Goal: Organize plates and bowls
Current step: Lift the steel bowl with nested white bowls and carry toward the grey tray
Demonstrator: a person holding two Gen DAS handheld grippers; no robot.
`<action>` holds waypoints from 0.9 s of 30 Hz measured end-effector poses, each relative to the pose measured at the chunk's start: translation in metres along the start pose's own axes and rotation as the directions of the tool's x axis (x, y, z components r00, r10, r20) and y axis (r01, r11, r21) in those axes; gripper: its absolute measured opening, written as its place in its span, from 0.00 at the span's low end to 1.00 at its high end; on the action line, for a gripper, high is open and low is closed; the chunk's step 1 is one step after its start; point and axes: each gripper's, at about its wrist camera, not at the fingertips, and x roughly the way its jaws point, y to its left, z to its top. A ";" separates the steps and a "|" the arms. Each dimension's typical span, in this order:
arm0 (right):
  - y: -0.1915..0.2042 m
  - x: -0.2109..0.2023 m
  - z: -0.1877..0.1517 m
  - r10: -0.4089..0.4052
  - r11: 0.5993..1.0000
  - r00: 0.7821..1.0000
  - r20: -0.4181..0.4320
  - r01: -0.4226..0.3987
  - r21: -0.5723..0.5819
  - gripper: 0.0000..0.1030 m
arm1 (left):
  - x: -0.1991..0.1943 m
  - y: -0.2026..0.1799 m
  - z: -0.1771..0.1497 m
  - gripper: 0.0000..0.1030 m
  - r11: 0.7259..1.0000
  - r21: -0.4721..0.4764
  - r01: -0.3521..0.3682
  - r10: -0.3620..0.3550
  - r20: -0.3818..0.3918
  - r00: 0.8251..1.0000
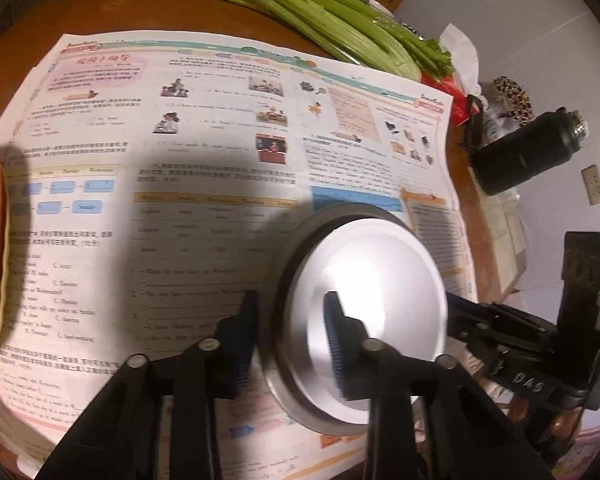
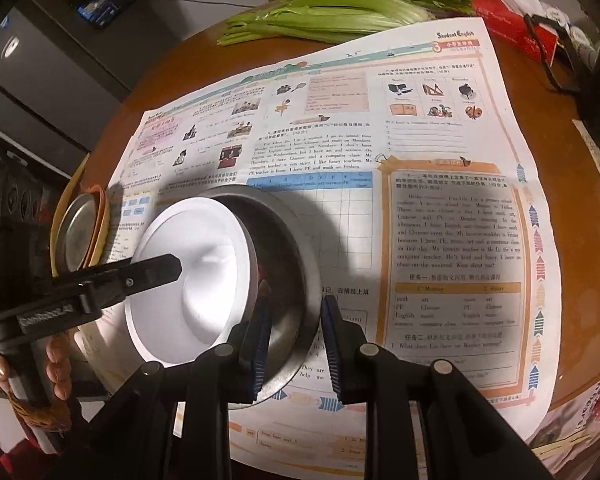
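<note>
The metal bowl (image 2: 288, 280), with the white bowl (image 2: 188, 280) tilted inside it, hangs over the newspaper (image 2: 440, 200) on the surface. Right gripper (image 2: 296, 344) fingers clamp its rim; left gripper (image 1: 290, 346) fingers clamp the white rim (both shallow bites). Either could slip, likely clattering down.

A round brown table (image 2: 560, 208) carries a spread school newspaper (image 2: 440, 220) at centre frame, celery (image 2: 340, 8) along the upper edge, a red box (image 2: 508, 24) upper right, stacked dishes (image 2: 80, 232) at left.
</note>
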 end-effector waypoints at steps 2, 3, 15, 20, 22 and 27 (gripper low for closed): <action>-0.001 0.000 0.001 0.006 1.000 1.000 0.002 -0.006 0.008 0.26 | 0.000 -0.002 -0.001 0.23 0.999 0.020 -0.036 0.036 0.008 0.999; -0.001 0.000 0.001 0.003 1.000 1.000 0.002 -0.003 0.007 0.26 | 0.000 -0.003 -0.001 0.23 0.998 0.028 -0.048 0.048 0.012 0.999; 0.004 -0.003 0.003 -0.019 1.000 1.000 -0.018 0.018 -0.007 0.27 | 0.002 0.000 0.001 0.23 0.999 0.018 -0.035 0.035 -0.012 0.999; -0.006 -0.007 0.002 0.014 0.999 1.000 -0.013 -0.014 0.037 0.28 | 0.005 0.000 0.002 0.23 1.000 0.012 -0.023 0.023 -0.027 0.999; -0.007 -0.010 0.002 0.010 0.999 1.000 -0.007 -0.010 0.040 0.32 | 0.006 -0.001 0.002 0.25 0.999 0.014 -0.029 0.029 -0.027 0.999; -0.010 -0.017 0.002 0.020 0.999 1.000 0.003 -0.020 0.042 0.35 | 0.008 -0.005 0.003 0.26 0.999 0.023 -0.043 0.044 -0.029 0.999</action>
